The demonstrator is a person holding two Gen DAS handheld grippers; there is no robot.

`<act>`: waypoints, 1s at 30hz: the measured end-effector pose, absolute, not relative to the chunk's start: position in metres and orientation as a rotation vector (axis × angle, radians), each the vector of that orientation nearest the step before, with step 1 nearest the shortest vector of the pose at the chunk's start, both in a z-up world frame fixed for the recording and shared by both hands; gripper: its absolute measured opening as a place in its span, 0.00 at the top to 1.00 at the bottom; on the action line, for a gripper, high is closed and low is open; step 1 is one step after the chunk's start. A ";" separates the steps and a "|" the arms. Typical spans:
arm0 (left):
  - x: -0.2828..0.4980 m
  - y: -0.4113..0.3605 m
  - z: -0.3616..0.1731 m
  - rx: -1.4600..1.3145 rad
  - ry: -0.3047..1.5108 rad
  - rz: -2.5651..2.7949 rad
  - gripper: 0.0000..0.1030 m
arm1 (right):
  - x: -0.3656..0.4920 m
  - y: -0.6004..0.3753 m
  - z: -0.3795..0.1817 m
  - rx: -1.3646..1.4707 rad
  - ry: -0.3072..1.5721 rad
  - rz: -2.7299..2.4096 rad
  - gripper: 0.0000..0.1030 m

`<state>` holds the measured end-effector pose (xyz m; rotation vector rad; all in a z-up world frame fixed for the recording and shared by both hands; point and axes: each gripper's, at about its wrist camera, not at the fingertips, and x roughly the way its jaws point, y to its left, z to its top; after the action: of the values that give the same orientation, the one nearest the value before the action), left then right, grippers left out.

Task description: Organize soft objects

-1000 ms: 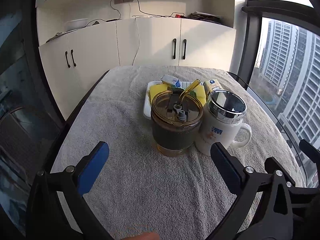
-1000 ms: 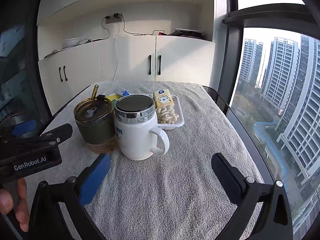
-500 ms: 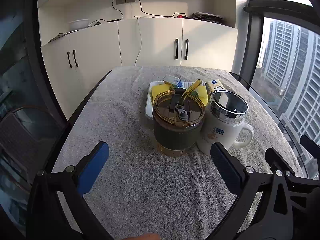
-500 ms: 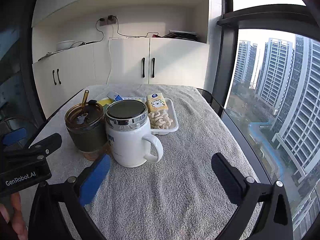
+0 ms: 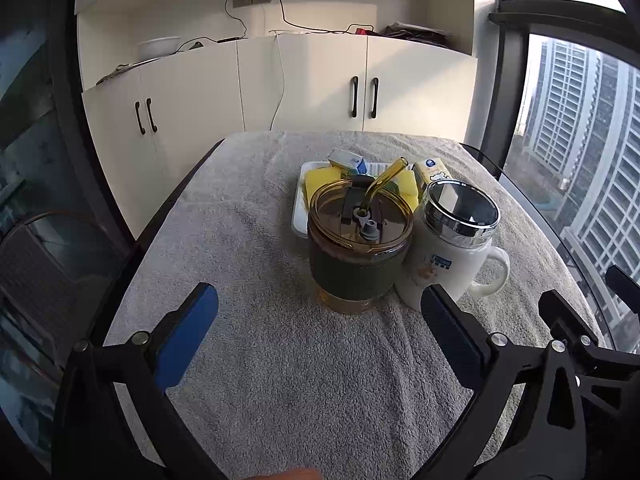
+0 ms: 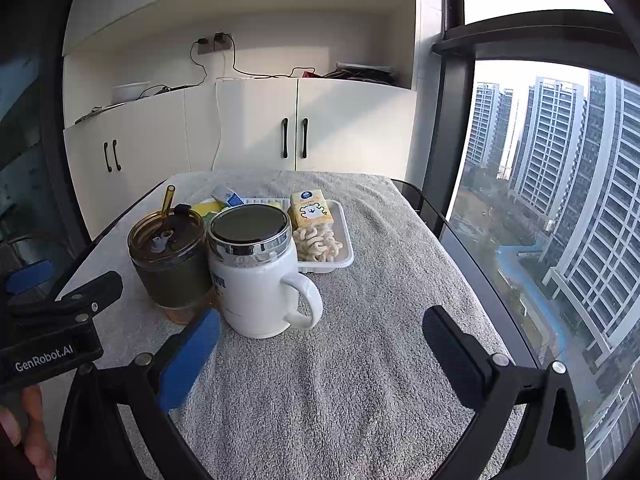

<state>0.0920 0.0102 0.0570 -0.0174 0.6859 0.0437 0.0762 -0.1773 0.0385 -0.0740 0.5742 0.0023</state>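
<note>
A white tray (image 6: 347,236) sits mid-table on the grey towel. It holds a yellow sponge (image 5: 316,178), a beige knitted cloth (image 6: 318,243), a yellow carton (image 6: 311,208) and a small blue-white carton (image 5: 347,159). In front of it stand an amber glass tumbler (image 5: 352,256) with a straw and a white lidded mug (image 6: 256,276). My left gripper (image 5: 320,316) hangs open just short of the tumbler. My right gripper (image 6: 320,332) is open, nearer than the mug, with nothing between its fingers.
The grey towel (image 5: 280,360) covers the table, with bare cloth in front of and left of the cups. White cabinets (image 5: 304,84) stand behind. A glass table edge (image 6: 460,248) and window run along the right. The left gripper's body (image 6: 52,328) shows at the right view's left edge.
Both views have drawn slightly back and up from the cups; the objects on the table have not moved. Both grippers stay open.
</note>
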 end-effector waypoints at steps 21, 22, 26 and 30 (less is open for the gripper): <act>0.094 0.012 0.056 -0.019 0.688 0.045 0.00 | 0.076 -0.176 0.039 -0.077 0.574 0.004 0.00; 0.094 0.012 0.055 -0.020 0.687 0.045 0.00 | 0.076 -0.176 0.039 -0.077 0.574 0.003 0.00; 0.094 0.013 0.055 -0.018 0.690 0.045 0.00 | 0.076 -0.176 0.039 -0.078 0.574 0.004 0.00; 0.095 0.012 0.054 -0.019 0.689 0.044 0.00 | 0.076 -0.176 0.039 -0.077 0.573 0.004 0.00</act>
<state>0.0946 0.0124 0.0543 -0.0185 0.6888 0.0442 0.0763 -0.1756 0.0387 -0.0771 0.5733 0.0039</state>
